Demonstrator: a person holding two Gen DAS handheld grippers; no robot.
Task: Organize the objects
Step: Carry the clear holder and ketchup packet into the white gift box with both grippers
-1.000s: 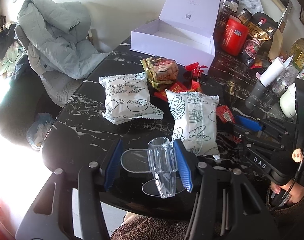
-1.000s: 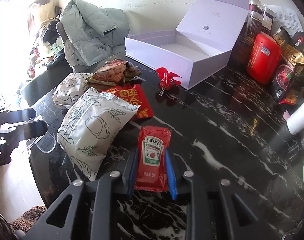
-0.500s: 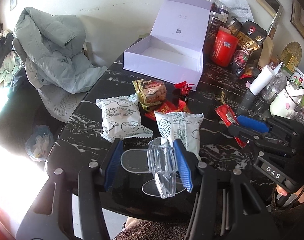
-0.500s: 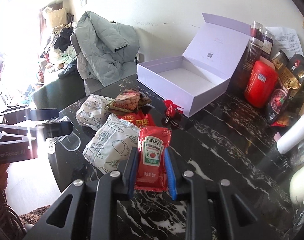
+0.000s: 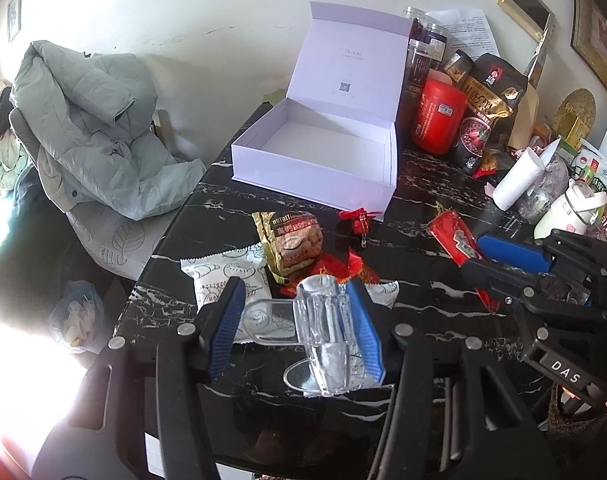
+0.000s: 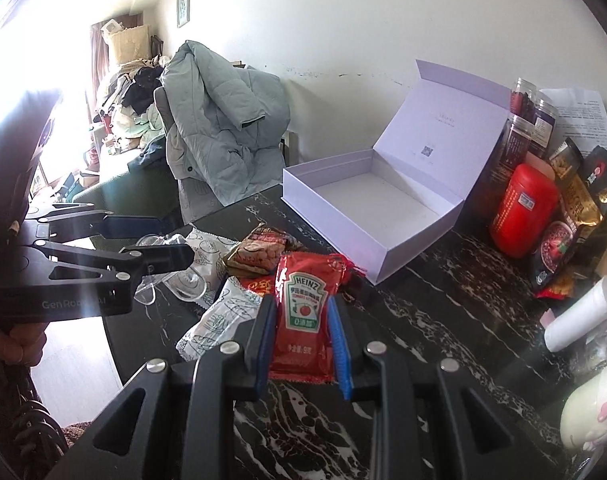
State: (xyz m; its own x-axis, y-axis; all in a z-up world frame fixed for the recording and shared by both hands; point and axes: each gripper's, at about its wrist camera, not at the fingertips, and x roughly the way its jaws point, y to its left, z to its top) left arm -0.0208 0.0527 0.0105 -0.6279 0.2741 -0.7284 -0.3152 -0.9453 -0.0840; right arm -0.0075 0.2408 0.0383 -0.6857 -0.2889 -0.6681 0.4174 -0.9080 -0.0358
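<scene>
Both grippers are loaded and held above the near edge of the black marble table (image 5: 423, 200). The right gripper (image 6: 301, 344) has its blue pads pressed onto a red ketchup packet (image 6: 303, 312), which stands lengthwise between the fingers, its long axis along the line the gripper points. The left gripper (image 5: 295, 336) pinches a clear plastic stand (image 5: 323, 336); the upright part sits against the right-hand pad, and its flat round feet stick out to the left and towards the camera. The white box (image 6: 367, 208) stands at the far side of the table with its lid folded back against the jars, and its floor shows bare. In the right wrist view the box lies ahead and slightly right of the packet, its near corner toward the gripper; in the left wrist view it lies ahead, beyond the loose snack packets (image 5: 291, 240). Judgement: the right hand is the nearer to the box, with the shorter clear path over the bare table; the left must pass over the bread bags (image 5: 223, 276) and the snacks. The packet's long axis already points roughly into the box's open mouth, so little turning looks needed. Risk: the thin packet may slip.
</scene>
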